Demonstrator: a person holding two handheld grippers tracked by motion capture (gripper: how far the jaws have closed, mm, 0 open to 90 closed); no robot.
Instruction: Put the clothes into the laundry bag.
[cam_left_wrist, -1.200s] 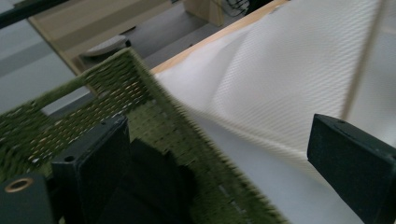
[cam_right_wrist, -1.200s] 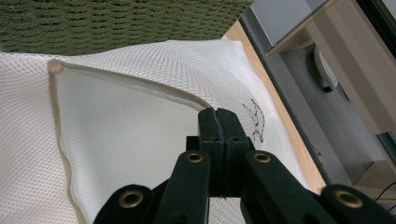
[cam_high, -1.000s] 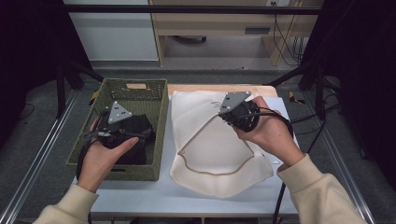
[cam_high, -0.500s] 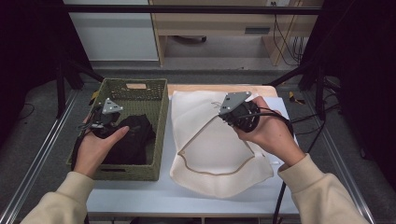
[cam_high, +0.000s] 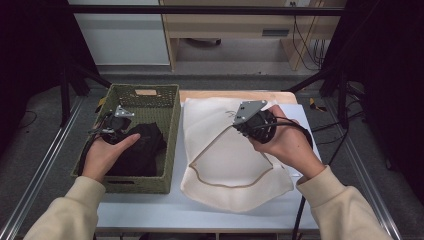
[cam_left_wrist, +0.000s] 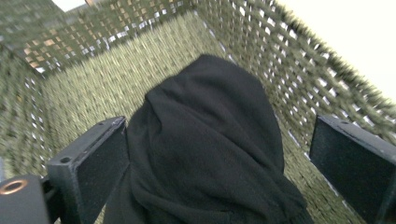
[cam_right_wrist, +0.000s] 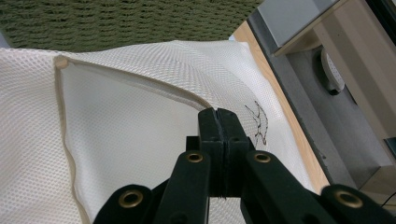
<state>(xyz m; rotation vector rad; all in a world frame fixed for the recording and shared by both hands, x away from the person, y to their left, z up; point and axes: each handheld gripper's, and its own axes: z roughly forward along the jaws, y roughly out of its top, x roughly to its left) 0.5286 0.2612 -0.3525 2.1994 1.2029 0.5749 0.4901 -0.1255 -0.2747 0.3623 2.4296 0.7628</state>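
A black garment (cam_high: 142, 147) lies crumpled in the green woven basket (cam_high: 176, 117) at the left of the table. My left gripper (cam_high: 121, 134) reaches down into the basket at the garment's far left side. In the left gripper view its jaws stand wide, my left gripper (cam_left_wrist: 219, 123) is open, and the black garment (cam_left_wrist: 210, 140) bulges up between the jaws in front of the basket wall (cam_left_wrist: 261, 37). A cream mesh bag (cam_high: 225, 165) lies beside the basket. My right gripper (cam_high: 235, 128) is shut on the bag's upper rim and lifts it. My right gripper (cam_right_wrist: 217, 114) pinches the mesh bag (cam_right_wrist: 130, 130).
The white tabletop (cam_high: 150, 210) ends close in front of the basket and bag. A wooden strip (cam_high: 225, 94) marks the far edge. Metal rails run down both sides, and a cable (cam_high: 300, 210) trails from my right gripper. The basket's outer side (cam_right_wrist: 116, 23) lies beyond the bag.
My left hand has slid toward the basket's far left and sunk lower, uncovering more of the black garment. The right gripper and the bag have stayed put.
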